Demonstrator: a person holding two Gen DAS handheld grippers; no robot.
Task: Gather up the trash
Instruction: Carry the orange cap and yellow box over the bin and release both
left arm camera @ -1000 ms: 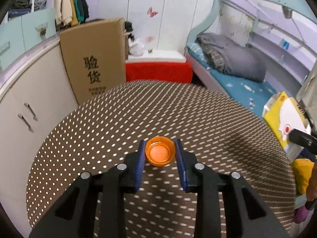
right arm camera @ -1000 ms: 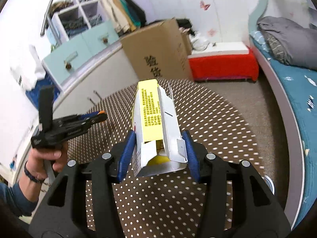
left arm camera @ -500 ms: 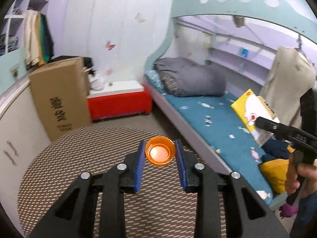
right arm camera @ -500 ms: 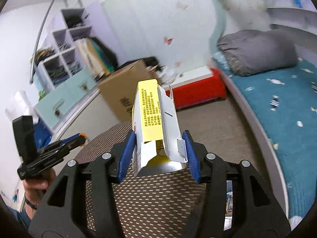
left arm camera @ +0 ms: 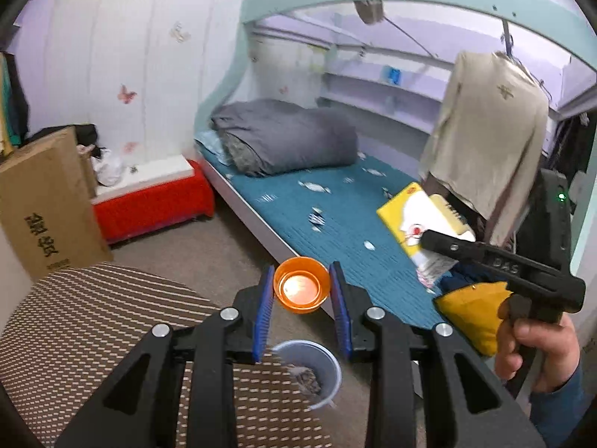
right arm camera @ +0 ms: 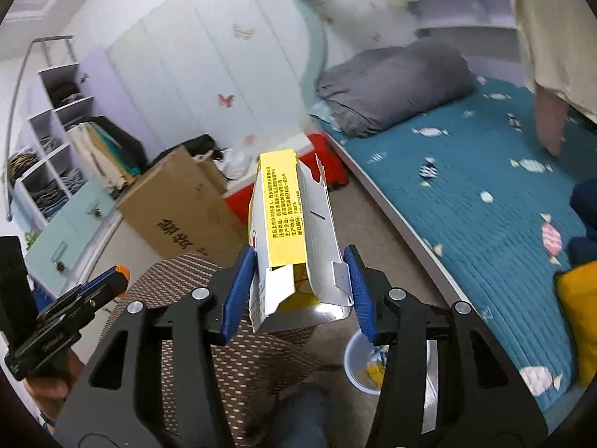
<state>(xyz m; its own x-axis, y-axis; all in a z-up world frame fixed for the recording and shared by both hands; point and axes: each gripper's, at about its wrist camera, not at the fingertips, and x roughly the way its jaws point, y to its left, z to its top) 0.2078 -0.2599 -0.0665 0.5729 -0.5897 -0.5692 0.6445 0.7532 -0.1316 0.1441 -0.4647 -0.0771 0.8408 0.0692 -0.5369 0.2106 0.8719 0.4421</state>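
Yellow carton (right arm camera: 285, 220), Chinese print unreadable; cardboard box (right arm camera: 186, 212) bears "验货"

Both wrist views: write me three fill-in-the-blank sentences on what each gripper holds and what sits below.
The left gripper is shut on a small ___ cap.
The right gripper is shut on a yellow and ___ carton.
The bin below stands on the ___ beside the dotted table.

Missing words: orange; white; floor

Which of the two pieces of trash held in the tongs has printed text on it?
The yellow and white carton in the right tongs: black print runs down its yellow side. The orange cap in the left tongs is plain and round.
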